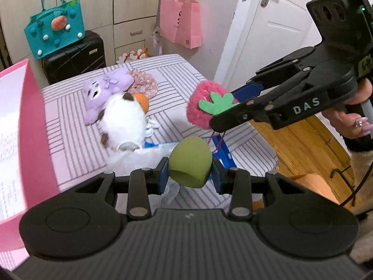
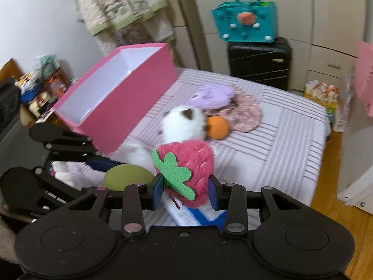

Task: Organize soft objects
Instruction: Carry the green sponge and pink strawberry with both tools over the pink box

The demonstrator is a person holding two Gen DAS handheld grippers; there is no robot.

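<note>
Gripping a green sponge egg (image 1: pixel 190 163) in my left fingers (image 1: pixel 164 175), a plush strawberry (image 2: pixel 188 170) in my right; the pink box (image 2: pixel 116 98) lies left, nearer my left hand.

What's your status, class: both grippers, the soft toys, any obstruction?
Left gripper shut on green sponge. Right gripper shut on strawberry plush. Pink box open, nothing blocking it.

Teal tote (image 1: pixel 55 27) atop black suitcase (image 1: pixel 74 58); pink paper bag (image 1: pixel 180 22) hanging
</note>
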